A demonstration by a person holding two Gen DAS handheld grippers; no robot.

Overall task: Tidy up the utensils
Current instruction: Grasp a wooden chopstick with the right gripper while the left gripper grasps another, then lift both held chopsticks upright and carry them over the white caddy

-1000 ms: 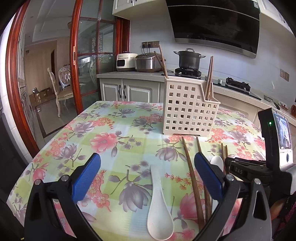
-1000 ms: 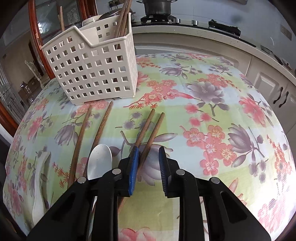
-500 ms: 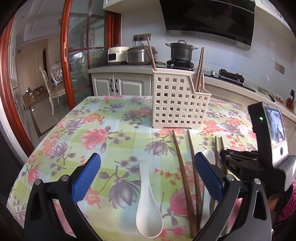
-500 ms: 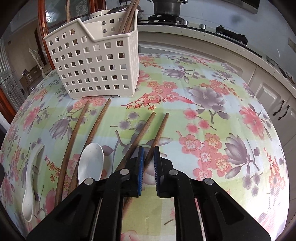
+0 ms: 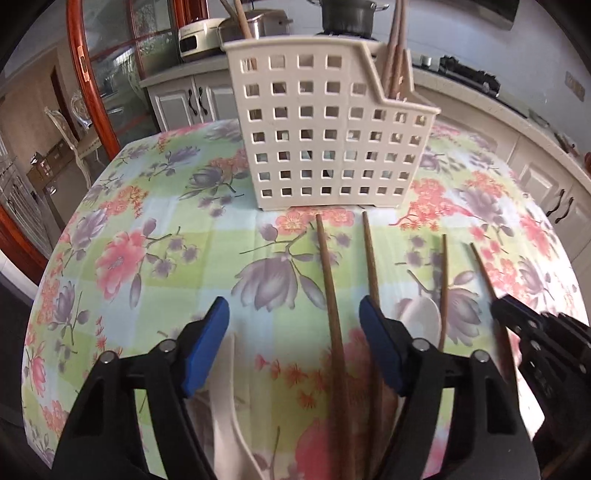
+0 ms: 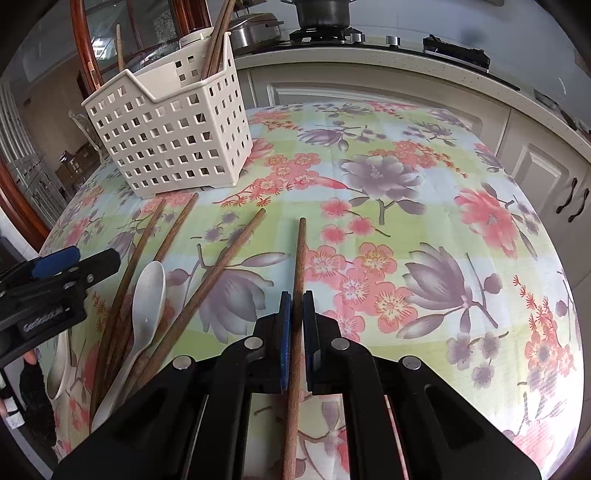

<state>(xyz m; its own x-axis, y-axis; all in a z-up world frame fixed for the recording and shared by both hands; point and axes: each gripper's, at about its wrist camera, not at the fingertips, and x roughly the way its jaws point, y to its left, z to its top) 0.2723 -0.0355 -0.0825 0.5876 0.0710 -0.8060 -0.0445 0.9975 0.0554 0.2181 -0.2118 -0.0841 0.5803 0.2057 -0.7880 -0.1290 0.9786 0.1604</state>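
A cream perforated utensil basket (image 5: 328,136) stands on the floral tablecloth and shows in the right wrist view (image 6: 173,136) too, with several wooden chopsticks upright in it. My right gripper (image 6: 297,325) is shut on one wooden chopstick (image 6: 299,266), lifted clear of the others. My left gripper (image 5: 295,343) is open low over the table, with a long chopstick (image 5: 328,288) between its fingers and another (image 5: 371,266) at the right pad. A white spoon (image 6: 146,306) lies among the loose chopsticks (image 6: 207,291). A second white spoon (image 5: 229,417) lies under the left gripper.
The table's far and right edges curve off toward the kitchen counter with cabinets (image 6: 535,173). A stove with a black pot (image 6: 323,11) sits on the counter behind. A wooden-framed glass door (image 5: 92,92) stands at left.
My right gripper closed on one chopstick and raised it apart from its neighbour. My left gripper moved forward and down over the long chopsticks and narrowed its opening.
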